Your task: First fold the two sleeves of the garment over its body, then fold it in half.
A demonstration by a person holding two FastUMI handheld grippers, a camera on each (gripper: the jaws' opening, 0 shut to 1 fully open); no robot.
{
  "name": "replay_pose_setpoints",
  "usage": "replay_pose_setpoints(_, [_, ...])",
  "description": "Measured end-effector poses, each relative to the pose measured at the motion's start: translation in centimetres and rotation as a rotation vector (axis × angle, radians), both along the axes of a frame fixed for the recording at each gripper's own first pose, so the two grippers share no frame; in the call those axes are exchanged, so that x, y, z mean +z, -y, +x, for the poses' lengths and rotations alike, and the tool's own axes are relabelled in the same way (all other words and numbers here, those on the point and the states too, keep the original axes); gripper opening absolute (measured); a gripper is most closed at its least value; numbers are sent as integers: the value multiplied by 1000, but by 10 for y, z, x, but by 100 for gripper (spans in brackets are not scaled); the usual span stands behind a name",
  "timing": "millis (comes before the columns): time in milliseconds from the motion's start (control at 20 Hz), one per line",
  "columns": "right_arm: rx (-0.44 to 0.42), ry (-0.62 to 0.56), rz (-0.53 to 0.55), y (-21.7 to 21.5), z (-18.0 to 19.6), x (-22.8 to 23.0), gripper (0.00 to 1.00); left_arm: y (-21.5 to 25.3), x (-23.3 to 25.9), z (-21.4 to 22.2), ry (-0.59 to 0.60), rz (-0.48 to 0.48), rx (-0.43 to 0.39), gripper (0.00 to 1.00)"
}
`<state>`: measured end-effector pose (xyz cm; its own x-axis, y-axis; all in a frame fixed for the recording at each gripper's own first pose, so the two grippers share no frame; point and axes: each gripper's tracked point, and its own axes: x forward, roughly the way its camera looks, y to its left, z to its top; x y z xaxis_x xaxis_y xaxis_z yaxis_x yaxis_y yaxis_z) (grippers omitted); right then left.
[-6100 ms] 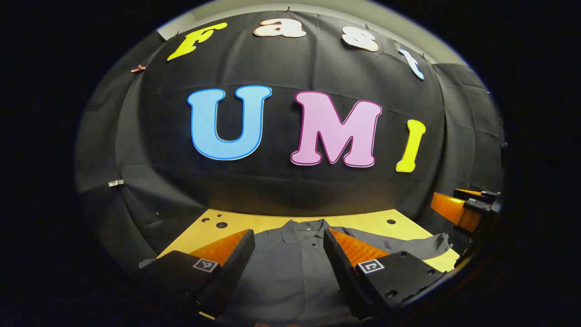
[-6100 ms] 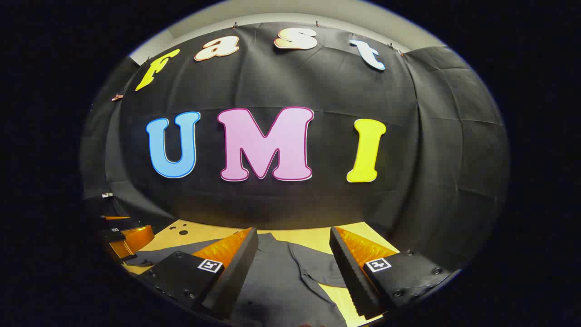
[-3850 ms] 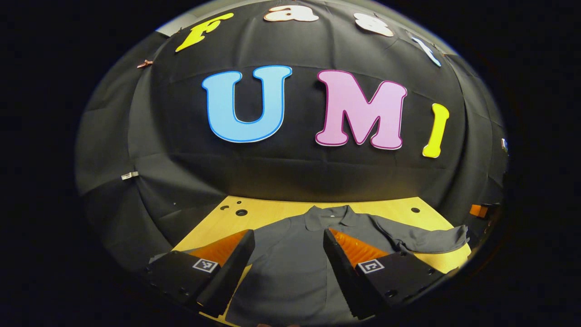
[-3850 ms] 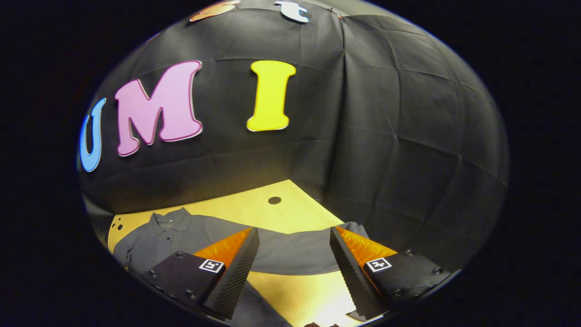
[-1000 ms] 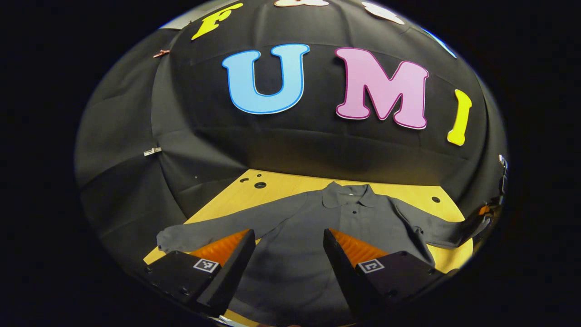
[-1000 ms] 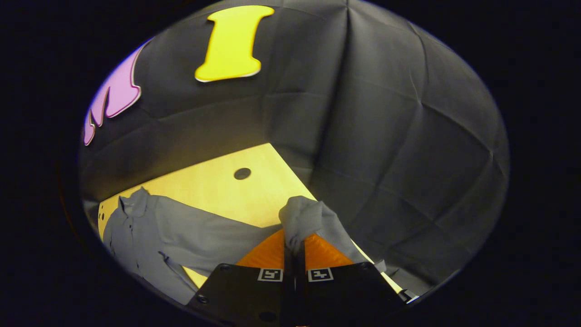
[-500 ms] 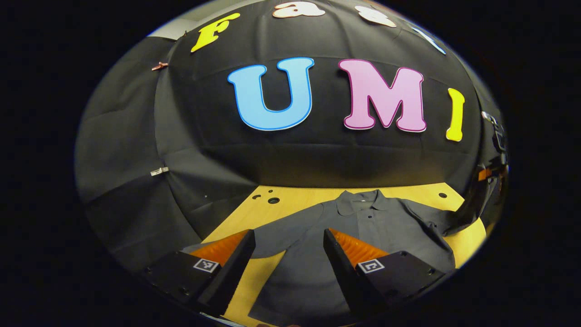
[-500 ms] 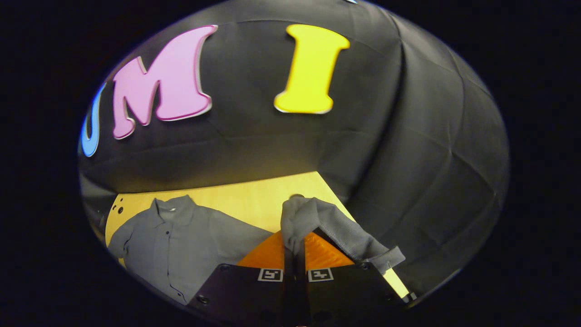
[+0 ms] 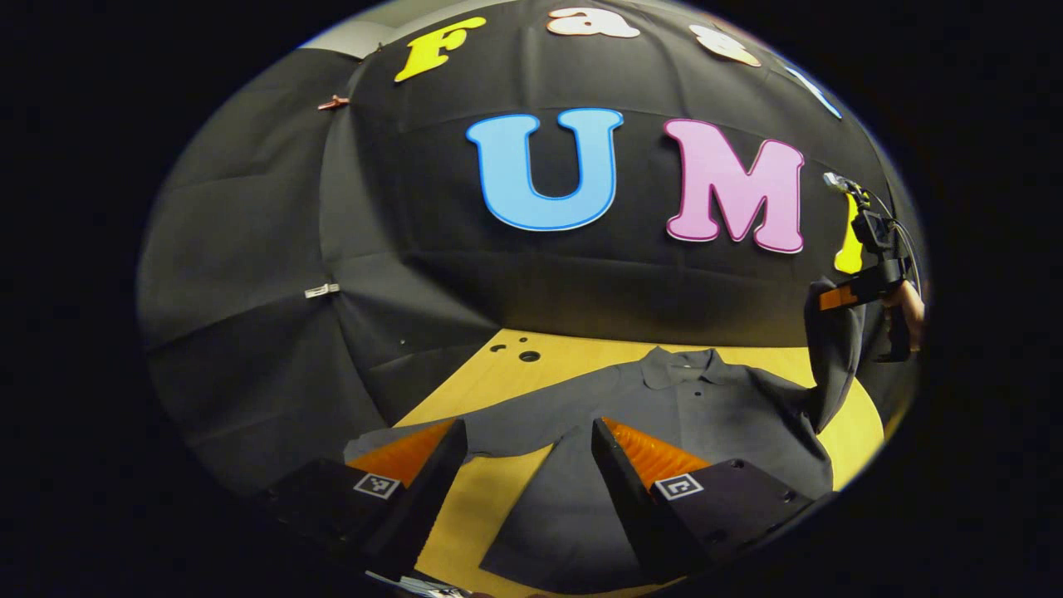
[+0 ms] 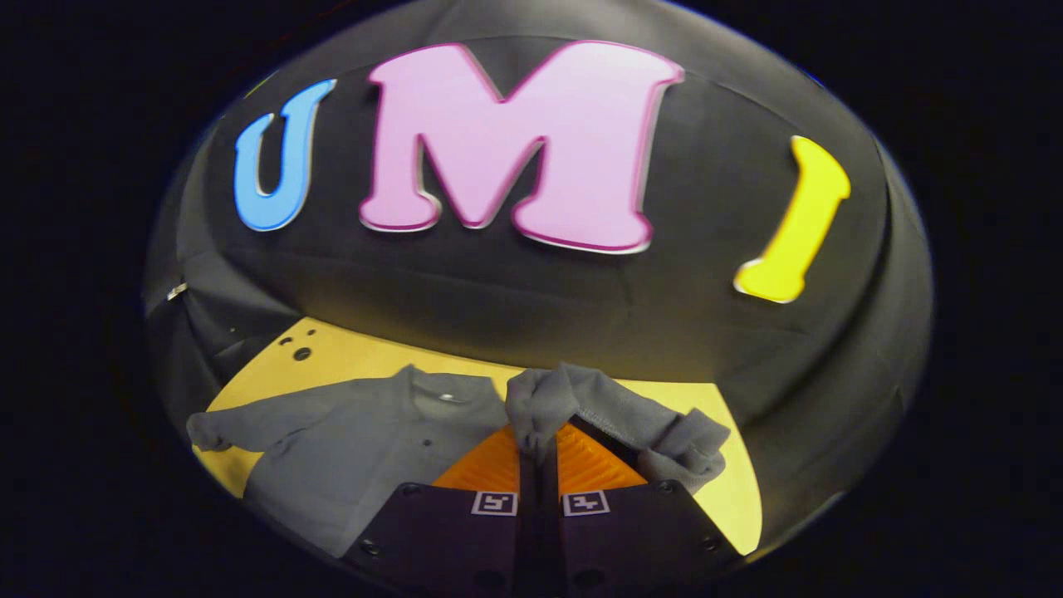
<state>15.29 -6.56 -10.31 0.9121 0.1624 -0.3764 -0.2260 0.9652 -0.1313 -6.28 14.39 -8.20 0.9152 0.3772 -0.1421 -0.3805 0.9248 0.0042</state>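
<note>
At lower centre, right hand-held gripper [image 10: 538, 453] clamps the sleeve [image 10: 581, 399], lifted above the shirt [image 10: 349, 448] on the worktop [image 10: 735, 498]. Left hand-held gripper [image 9: 529, 444] is open. Risk: thin bite slips, sleeve drops unfolded.

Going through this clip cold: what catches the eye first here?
The right tool, shut on the grey shirt's sleeve, holds it bunched up above the yellow tabletop; in the left gripper view that sleeve hangs lifted at the far right. The rest of the grey shirt lies flat, collar toward the wall, its other sleeve stretched out just past the open left tool.
</note>
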Motion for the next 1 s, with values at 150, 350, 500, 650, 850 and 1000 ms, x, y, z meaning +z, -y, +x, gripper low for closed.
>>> replay_pose_setpoints(150, [100, -31, -17, -64, 3, -21, 5, -15, -11, -16, -10, -26, 44, 95])
replay_pose_setpoints(350, [208, -89, -24, -138, -6, -49, 5, -30, -26, -38, -26, -63, 102, 95])
replay_pose_setpoints(500, [274, -126, -25, -189, -10, -74, 5, -40, -36, -49, -39, -87, 141, 95])
replay_pose_setpoints(650, [329, -180, -26, -230, -18, -102, 5, -50, -42, -55, -45, -123, 178, 95])
replay_pose_setpoints(850, [385, -261, -27, -279, -30, -144, 7, -59, -44, -57, -37, -159, 220, 95])
replay_pose_setpoints(1000, [410, -323, -7, -303, -43, -165, 15, -63, -48, -60, -44, -164, 235, 96])
